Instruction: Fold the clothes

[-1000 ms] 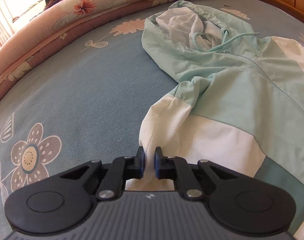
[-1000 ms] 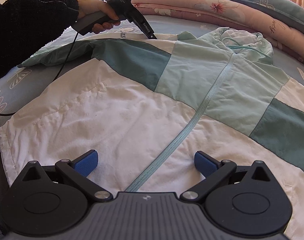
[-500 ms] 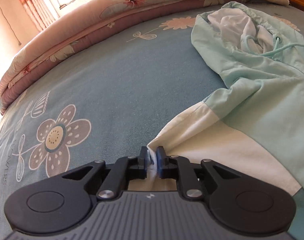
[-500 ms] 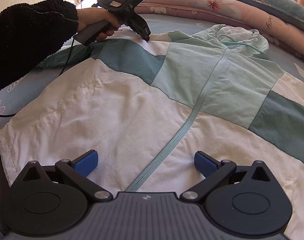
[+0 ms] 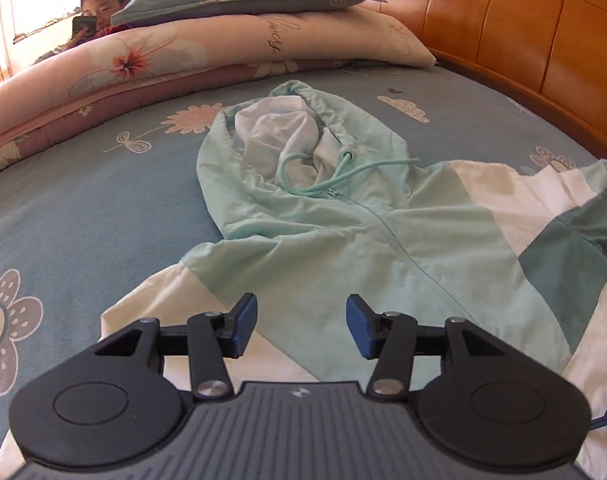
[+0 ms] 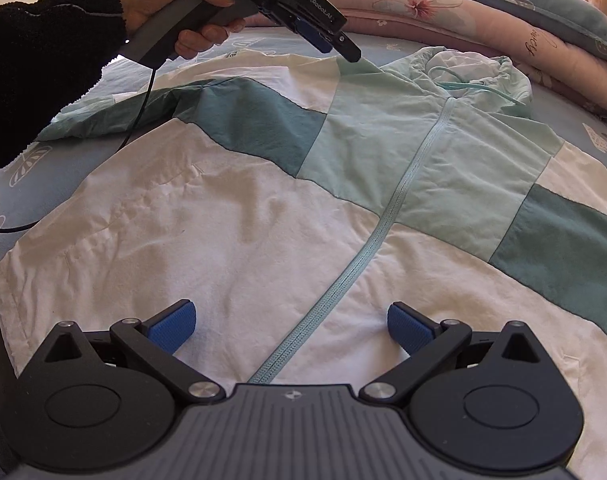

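I see a thin, crinkled hooded jacket in mint, teal and white panels lying front-up and spread flat on the blue floral-print bed sheet. The fabric looks light and woven, with fine creases across the white lower panel. A pale mint zip runs up the centre to the hood. The gathered hood shows a white lining and a twisted mint drawstring.

My left gripper has its jaws opening above the jacket's shoulder, where mint meets white; cloth lies under the gap, but the blue ribbed pads do not press it. My right gripper stands wide apart over the white hem either side of the zip, holding nothing.

Only the right wrist view shows my left hand in a black fleece sleeve gripping the grey handle, plus the folded teal sleeve of the jacket and a black cable. Only the left wrist view shows the glossy orange wooden headboard. Both show the rolled pink floral quilt, the blue-grey pillow and a person with a phone beyond it.
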A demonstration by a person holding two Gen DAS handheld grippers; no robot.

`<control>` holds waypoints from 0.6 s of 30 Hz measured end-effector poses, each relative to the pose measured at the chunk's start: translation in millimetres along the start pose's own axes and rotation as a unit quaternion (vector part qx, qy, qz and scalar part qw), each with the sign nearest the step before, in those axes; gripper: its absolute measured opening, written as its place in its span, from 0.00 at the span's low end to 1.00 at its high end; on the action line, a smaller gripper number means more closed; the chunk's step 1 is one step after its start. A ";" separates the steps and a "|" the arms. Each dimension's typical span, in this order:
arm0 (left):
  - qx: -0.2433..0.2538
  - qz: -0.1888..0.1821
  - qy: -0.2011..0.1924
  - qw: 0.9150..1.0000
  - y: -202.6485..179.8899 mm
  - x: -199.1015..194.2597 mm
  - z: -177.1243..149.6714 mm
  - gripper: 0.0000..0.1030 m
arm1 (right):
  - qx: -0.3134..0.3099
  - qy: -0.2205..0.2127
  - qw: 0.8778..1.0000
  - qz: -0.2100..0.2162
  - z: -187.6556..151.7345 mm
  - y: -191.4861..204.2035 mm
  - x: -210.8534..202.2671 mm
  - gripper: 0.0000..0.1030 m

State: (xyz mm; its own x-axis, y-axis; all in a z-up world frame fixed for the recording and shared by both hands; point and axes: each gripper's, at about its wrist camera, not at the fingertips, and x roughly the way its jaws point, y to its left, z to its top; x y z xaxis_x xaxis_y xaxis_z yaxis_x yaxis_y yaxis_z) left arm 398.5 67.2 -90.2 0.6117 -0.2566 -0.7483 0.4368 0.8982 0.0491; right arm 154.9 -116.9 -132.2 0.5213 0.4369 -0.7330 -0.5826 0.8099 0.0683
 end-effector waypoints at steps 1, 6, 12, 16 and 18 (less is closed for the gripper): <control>-0.004 0.015 0.012 1.000 -0.3 13.8 -0.1 0.50 | -0.001 0.000 1.000 0.000 -0.3 0.0 -0.1 1.00; -0.132 0.130 0.015 0.983 55.4 48.9 -2.2 0.50 | -0.002 0.000 1.000 0.000 -0.9 -1.5 -1.3 1.00; -0.158 0.079 -0.069 0.982 66.8 9.8 15.1 0.48 | 0.013 0.003 1.000 -0.002 -0.2 -6.5 -3.1 1.00; -0.136 0.034 -0.084 0.986 60.1 26.6 46.7 0.57 | 0.020 0.005 1.000 -0.003 0.2 -8.2 -3.2 1.00; -0.130 0.031 -0.049 0.990 57.7 53.6 54.5 0.57 | 0.018 0.005 1.000 -0.005 -0.1 -8.4 -3.0 1.00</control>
State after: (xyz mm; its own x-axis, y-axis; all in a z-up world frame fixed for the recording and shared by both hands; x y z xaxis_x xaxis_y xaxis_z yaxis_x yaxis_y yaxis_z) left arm 492.5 85.8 -91.4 0.6985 -0.2198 -0.6811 0.2198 0.9716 -0.0881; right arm 158.2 -125.0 -130.6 0.5205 0.4239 -0.7412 -0.5538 0.8283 0.0849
